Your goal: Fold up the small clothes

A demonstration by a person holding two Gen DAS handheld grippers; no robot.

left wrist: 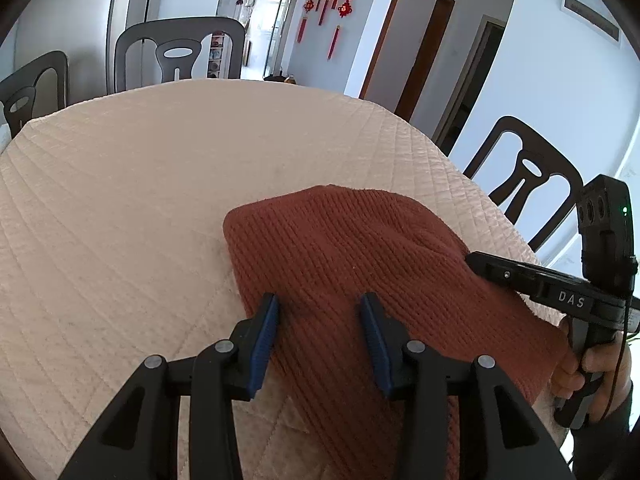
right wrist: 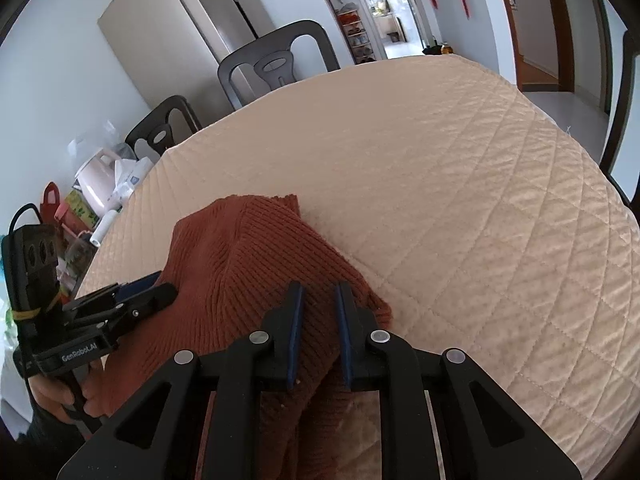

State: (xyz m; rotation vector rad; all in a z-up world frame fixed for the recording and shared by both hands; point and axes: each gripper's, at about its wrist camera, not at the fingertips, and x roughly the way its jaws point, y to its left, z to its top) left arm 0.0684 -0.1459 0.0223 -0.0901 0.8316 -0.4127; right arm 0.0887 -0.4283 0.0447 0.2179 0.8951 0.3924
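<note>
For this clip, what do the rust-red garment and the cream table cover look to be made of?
Rust-red garment: looks like ribbed knit, probably wool or acrylic yarn, matte and slightly fuzzy, with parallel ribs running across it. Cream table cover: looks like quilted fabric with a faint sheen, stitched in a diamond grid that puffs slightly; the fibre cannot be told.

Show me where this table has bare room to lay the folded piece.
The quilted tablecloth is bare from the rust knit garment out to the far edge by the dark chairs, and to the garment's left in the left wrist view. The near edge is crowded: both tongs, left and right, sit over the garment.
</note>
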